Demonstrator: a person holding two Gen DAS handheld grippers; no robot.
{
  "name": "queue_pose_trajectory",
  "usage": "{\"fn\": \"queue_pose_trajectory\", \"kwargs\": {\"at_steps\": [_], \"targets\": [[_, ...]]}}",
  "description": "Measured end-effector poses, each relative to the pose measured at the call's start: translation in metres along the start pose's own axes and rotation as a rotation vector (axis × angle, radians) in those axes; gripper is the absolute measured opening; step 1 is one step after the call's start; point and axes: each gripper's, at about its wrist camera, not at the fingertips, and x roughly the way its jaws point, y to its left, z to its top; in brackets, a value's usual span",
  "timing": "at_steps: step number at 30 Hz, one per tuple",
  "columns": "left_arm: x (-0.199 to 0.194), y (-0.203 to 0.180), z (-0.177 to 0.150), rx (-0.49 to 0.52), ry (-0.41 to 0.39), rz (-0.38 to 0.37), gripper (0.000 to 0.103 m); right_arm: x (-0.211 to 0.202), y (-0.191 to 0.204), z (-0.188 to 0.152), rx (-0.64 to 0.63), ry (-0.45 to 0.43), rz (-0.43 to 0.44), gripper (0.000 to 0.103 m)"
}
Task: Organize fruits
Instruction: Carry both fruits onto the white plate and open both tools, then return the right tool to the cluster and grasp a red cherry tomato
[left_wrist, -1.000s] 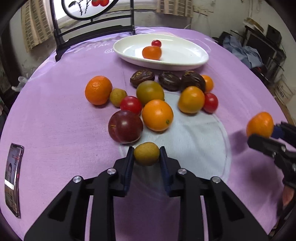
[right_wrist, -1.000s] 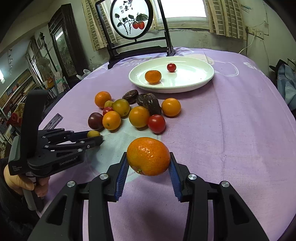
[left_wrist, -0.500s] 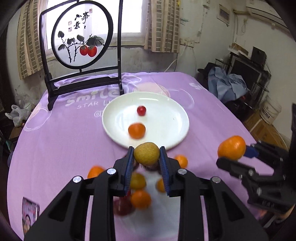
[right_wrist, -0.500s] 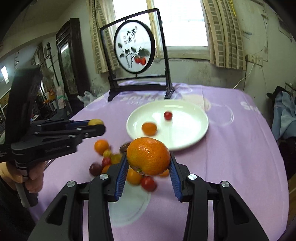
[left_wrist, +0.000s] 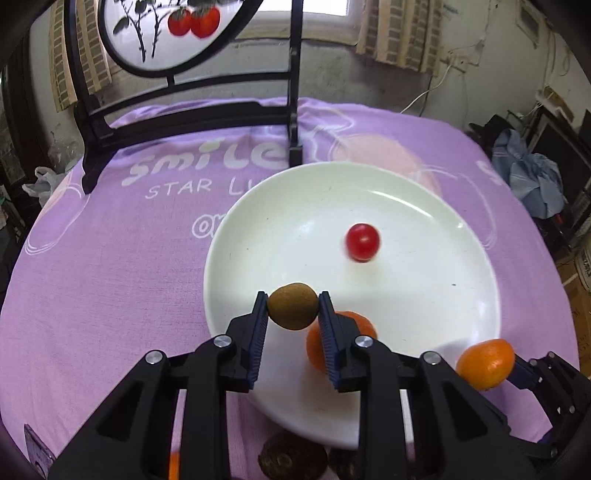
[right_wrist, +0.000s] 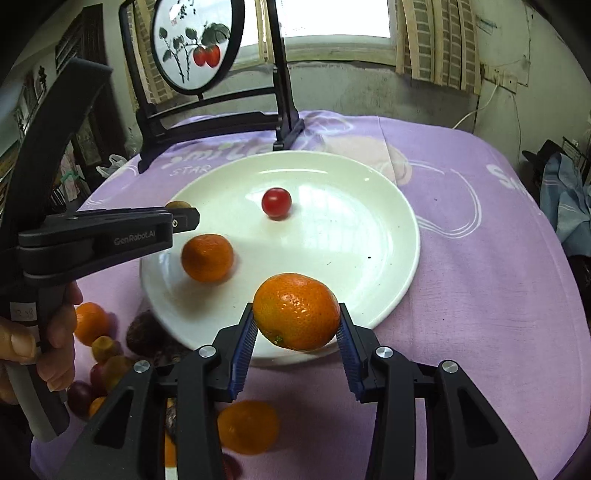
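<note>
My left gripper (left_wrist: 293, 311) is shut on a small brown-green fruit (left_wrist: 293, 305) and holds it above the near left part of the white plate (left_wrist: 461, 314). My right gripper (right_wrist: 297, 326) is shut on an orange (right_wrist: 296, 311) above the plate's near rim (right_wrist: 399, 266). On the plate lie a cherry tomato (left_wrist: 362, 242) and a small orange (right_wrist: 207, 257). In the right wrist view the left gripper (right_wrist: 181, 218) reaches over the plate's left edge. The right gripper's orange (left_wrist: 484, 363) shows at the lower right of the left wrist view.
Several loose fruits (right_wrist: 96, 354) lie on the purple cloth (left_wrist: 110, 266) in front of the plate: oranges, dark wrinkled fruits (left_wrist: 291, 458), small red and yellow ones. A black framed screen stand (left_wrist: 184, 110) stands behind the plate. A phone (left_wrist: 35, 454) lies at the near left edge.
Both grippers rose from the fruit pile and moved forward with their fruits. They now hang over the plate, which is much closer in both views.
</note>
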Motion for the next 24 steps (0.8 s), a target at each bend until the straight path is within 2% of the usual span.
{"fn": "queue_pose_trajectory", "kwargs": {"at_steps": [1,2,4,5,8,14,16,19,24], "targets": [[0.006,0.000,0.001,-0.001,0.015,0.001,0.029,0.002,0.000,0.001,0.001,-0.001,0.000,0.044],[0.009,-0.001,0.002,-0.003,0.015,0.018,0.039,0.004,0.000,0.001,0.000,0.002,0.000,0.044],[0.006,-0.003,0.002,0.005,-0.003,0.039,0.064,0.004,0.001,0.002,0.001,-0.001,0.001,0.055],[0.002,-0.005,0.002,0.012,-0.005,0.032,0.066,0.001,0.001,0.001,0.000,-0.011,0.000,0.059],[-0.017,-0.011,-0.003,0.039,-0.028,0.018,0.067,-0.012,0.003,0.000,-0.013,-0.035,-0.003,0.059],[-0.067,-0.013,-0.026,0.076,-0.095,0.036,0.081,-0.047,0.011,-0.015,-0.058,-0.065,0.013,0.060],[-0.086,-0.011,-0.040,0.074,-0.130,0.039,0.089,-0.058,0.015,-0.025,-0.082,-0.069,0.017,0.060],[-0.107,-0.007,-0.066,0.083,-0.155,0.021,0.092,-0.069,0.019,-0.044,-0.093,-0.055,0.039,0.061],[-0.123,0.007,-0.108,0.076,-0.149,0.023,0.094,-0.083,0.023,-0.076,-0.102,-0.019,0.068,0.061]]}}
